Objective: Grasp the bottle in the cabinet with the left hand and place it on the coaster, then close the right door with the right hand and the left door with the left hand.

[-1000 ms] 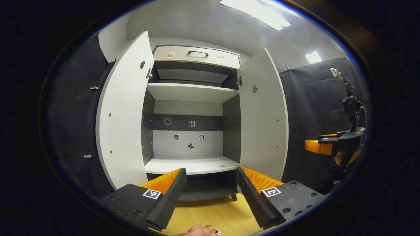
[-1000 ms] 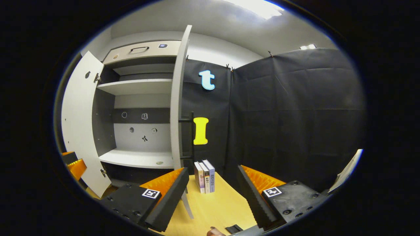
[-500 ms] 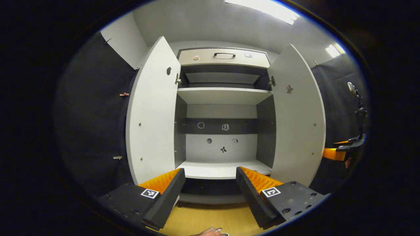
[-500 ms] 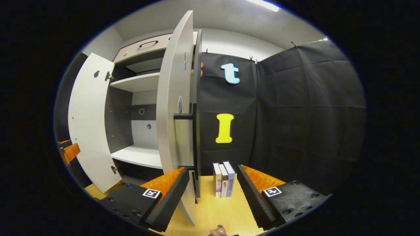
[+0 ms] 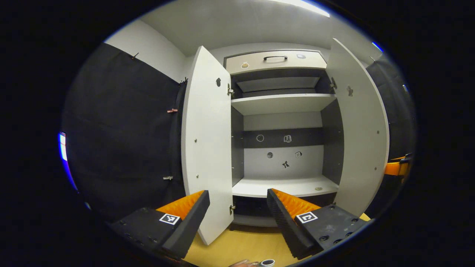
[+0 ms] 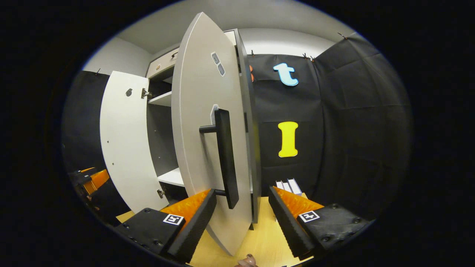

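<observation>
Your cabinet [image 5: 282, 107] stands with both doors swung out in the left gripper view, its shelves bare apart from a small round thing on the lower shelf [image 5: 285, 186]. The right door [image 6: 207, 148] looms largest in the right gripper view, turned so its outer face and long dark handle [image 6: 225, 157] point at you; the left door [image 5: 206, 148] hangs open beside your left gripper [image 5: 237, 222]. The wooden table [image 5: 241, 248] runs under both tools.

Your left gripper has its fingers spread wide with nothing between them, pointed at the cabinet opening. Your right gripper [image 6: 242, 222] is likewise spread and grips nothing, with the lower end of the handle just above the gap.

The bottle cannot be made out for certain; a small white-rimmed object [image 5: 267, 263] sits at the very bottom edge of the left gripper view.

A few books [image 6: 289, 185] stand behind the right door; their spines are too small to read. Small stickers [image 5: 284, 150] dot the back panel and drawer front [image 5: 276, 61], none legible.
</observation>
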Available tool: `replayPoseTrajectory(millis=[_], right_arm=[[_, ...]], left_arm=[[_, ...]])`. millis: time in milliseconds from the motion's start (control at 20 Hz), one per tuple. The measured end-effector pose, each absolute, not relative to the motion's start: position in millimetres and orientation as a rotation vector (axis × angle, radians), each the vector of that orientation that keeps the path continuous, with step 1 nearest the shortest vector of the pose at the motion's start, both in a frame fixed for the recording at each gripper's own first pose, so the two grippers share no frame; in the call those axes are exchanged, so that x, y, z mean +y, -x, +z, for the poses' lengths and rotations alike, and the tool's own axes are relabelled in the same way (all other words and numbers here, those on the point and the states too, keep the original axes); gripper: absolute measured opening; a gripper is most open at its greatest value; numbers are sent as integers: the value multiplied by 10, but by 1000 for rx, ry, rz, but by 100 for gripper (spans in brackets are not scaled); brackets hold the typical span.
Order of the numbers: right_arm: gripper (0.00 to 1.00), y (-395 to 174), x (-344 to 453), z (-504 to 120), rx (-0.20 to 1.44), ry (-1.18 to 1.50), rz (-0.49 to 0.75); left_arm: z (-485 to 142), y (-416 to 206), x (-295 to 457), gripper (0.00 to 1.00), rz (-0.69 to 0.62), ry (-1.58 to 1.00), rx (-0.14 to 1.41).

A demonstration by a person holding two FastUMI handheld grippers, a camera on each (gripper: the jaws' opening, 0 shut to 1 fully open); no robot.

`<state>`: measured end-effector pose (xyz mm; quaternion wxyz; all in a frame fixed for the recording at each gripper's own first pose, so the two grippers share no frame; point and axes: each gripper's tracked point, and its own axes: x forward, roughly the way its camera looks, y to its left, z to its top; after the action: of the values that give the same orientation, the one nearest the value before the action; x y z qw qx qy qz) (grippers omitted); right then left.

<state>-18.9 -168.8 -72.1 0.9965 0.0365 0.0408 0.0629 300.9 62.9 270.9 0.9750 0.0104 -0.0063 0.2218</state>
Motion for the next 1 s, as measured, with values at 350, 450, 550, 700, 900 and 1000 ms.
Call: replayPoseTrajectory(millis=[350, 450, 550, 700, 900, 1000], right_arm=[[97, -70, -1068, -775, 81, -70, 171], [96, -194, -826, -815, 86, -89, 188], [97, -375, -592, -830, 78, -104, 187], [97, -713, -269, -866, 57, -73, 145], [97, -1017, -91, -855, 27, -7, 59], [96, -1135, -46, -861, 14, 2, 18]], left_arm=[[2697, -2887, 1225, 98, 514, -23, -6], [2680, -2819, 1446, 98, 539, -26, -1], [2683, -2743, 1704, 98, 569, -27, -4], [2742, -2653, 2051, 98, 602, -22, -27], [2759, -2650, 2452, 98, 612, -22, -39], [2673, -2721, 2616, 98, 599, -12, -19]])
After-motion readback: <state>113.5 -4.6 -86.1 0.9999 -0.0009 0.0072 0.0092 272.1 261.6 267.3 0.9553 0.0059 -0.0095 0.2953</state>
